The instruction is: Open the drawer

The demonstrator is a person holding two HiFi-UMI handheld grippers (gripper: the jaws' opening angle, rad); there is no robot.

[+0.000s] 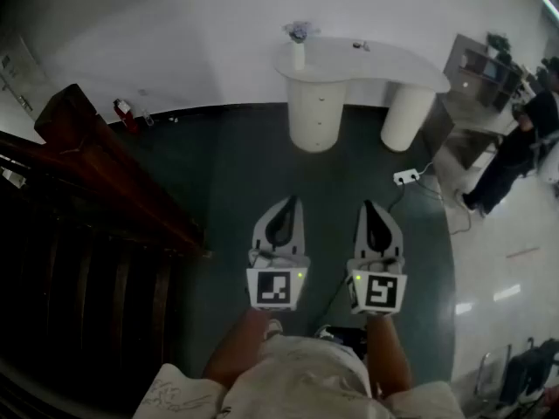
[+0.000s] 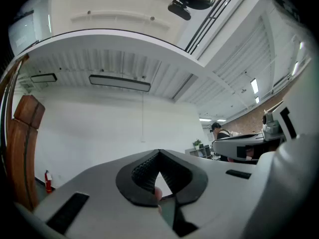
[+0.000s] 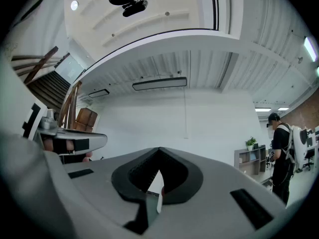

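Note:
A white desk [image 1: 384, 66] stands ahead against the wall, on two round pedestals. Its left pedestal [image 1: 313, 116] carries the drawers, whose fronts with small knobs look closed. Both grippers are held side by side over the dark floor, well short of the desk and pointing toward it. My left gripper [image 1: 286, 206] [image 2: 159, 153] has its jaws meeting at the tip, with nothing between them. My right gripper [image 1: 374, 208] [image 3: 159, 151] is shut too and holds nothing. The desk shows in neither gripper view; both look at a white wall and ceiling.
A dark wooden staircase [image 1: 96, 199] with a handrail fills the left. A red fire extinguisher [image 1: 124, 112] sits by the wall. A white power strip [image 1: 406, 177] and cable lie right of the desk. A person [image 1: 515, 160] [image 3: 280, 153] stands at the far right by a shelf [image 1: 480, 68].

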